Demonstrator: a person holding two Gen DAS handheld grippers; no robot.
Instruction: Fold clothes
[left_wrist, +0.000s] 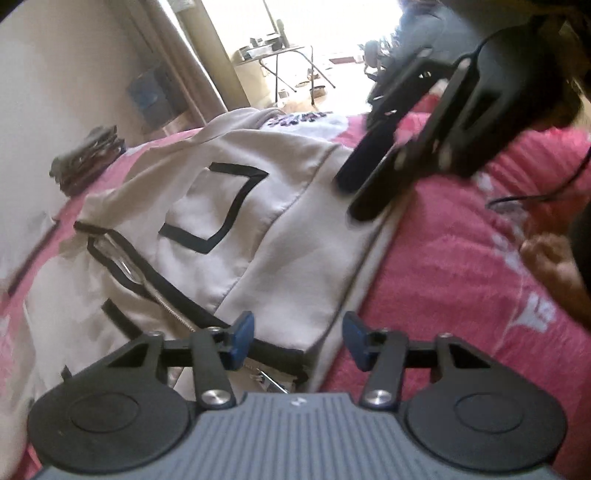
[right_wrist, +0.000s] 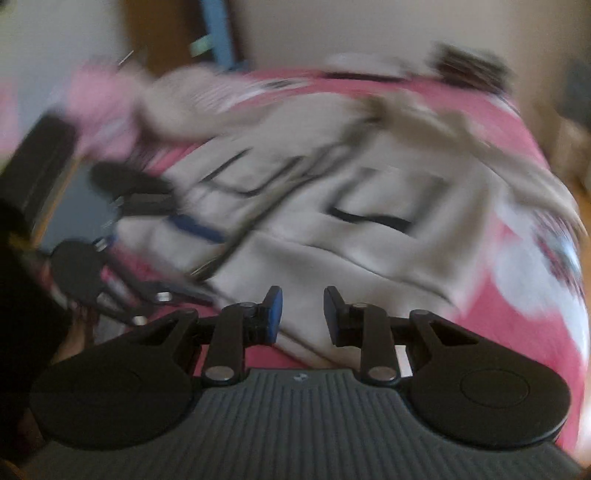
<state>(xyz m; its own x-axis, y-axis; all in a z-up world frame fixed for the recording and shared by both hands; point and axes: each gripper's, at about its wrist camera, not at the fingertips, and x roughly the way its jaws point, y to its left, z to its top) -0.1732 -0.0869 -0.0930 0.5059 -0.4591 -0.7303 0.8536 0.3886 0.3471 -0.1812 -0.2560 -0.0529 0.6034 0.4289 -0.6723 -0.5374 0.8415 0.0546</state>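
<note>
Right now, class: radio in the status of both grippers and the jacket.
Left gripper open, over jacket hem. Right gripper open, empty, at jacket's edge. Jacket zipped, spread flat on pink bedspread, not yet folded. Nothing in the way.

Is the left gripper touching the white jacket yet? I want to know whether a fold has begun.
Cannot tell. In the left wrist view the left gripper has open jaws with the white jacket behind the gap, and no pinch or clear space shows plainly.

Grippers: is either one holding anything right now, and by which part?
Nothing is held. The left gripper has open fingers over the hem of the white jacket, without pressing on it. The right gripper is also open, with nothing between its fingers.
</note>
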